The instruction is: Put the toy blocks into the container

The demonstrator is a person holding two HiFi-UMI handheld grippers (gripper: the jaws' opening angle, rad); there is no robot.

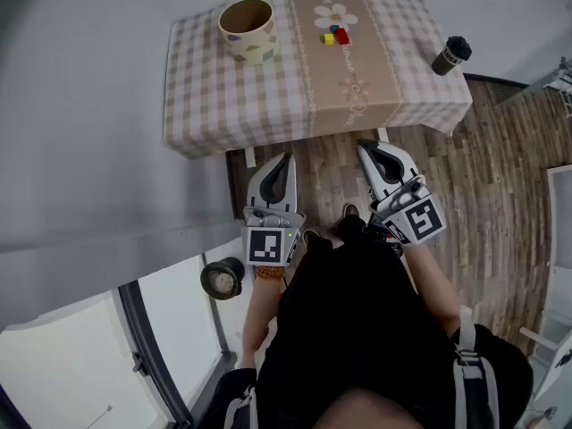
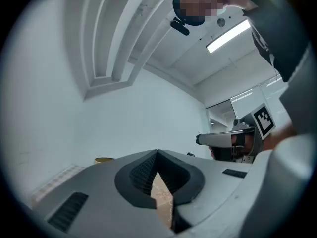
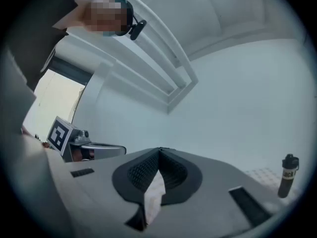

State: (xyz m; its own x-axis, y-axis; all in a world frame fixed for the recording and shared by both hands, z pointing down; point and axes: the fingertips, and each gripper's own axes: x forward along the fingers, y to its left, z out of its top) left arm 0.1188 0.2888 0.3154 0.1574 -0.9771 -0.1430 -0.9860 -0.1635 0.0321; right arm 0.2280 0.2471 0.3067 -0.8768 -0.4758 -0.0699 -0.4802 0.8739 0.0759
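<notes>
Several small toy blocks (image 1: 337, 36), yellow, red and blue, lie together on the checked tablecloth (image 1: 206, 96) near a flower print. A beige cup-like container (image 1: 247, 27) stands upright to their left, and its rim (image 2: 104, 159) peeks over the jaws in the left gripper view. My left gripper (image 1: 286, 156) (image 2: 157, 151) and right gripper (image 1: 365, 145) (image 3: 159, 148) are held side by side over the wooden floor, short of the table's near edge. Both point toward the table, with their jaws closed tip to tip and nothing between them.
A dark lidded tumbler (image 1: 451, 54) (image 3: 287, 175) stands at the table's right corner. A grey wall panel runs along the left. A small round object (image 1: 222, 280) sits on the floor by my left forearm. Wooden flooring (image 1: 500, 177) extends to the right.
</notes>
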